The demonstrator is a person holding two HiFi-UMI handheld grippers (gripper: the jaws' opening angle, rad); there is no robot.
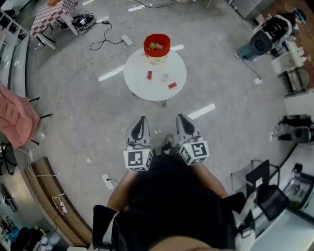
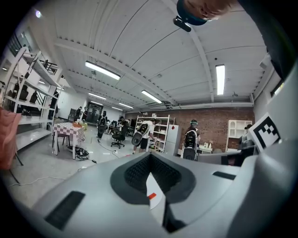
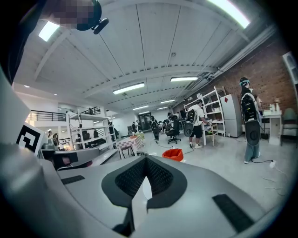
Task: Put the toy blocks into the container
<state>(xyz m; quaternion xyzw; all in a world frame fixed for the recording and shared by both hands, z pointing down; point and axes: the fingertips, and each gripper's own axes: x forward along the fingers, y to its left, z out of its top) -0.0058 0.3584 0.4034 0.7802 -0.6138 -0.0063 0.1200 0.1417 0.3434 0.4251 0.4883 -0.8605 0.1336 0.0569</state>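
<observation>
A red container [image 1: 157, 45] with a few blocks inside stands at the far edge of a round white table [image 1: 135, 78]. On the tabletop lie a red block [image 1: 149, 75], a pale block [image 1: 166, 78] and another red block [image 1: 172, 85]. My left gripper [image 1: 142, 120] and right gripper [image 1: 180, 118] are held close to my body, well short of the table, both shut and empty. In the left gripper view the left gripper [image 2: 149, 160] points toward the table, and a red block [image 2: 151, 195] shows through the slit. The right gripper [image 3: 145, 162] faces the red container [image 3: 172, 154].
Cables and a power strip [image 1: 107, 181] lie on the grey floor between me and the left wall. A checkered table [image 1: 54, 12] stands far left, a pink cloth [image 1: 17, 115] at left, machines [image 1: 267, 39] at right. Several people [image 2: 191, 139] stand by shelves in the background.
</observation>
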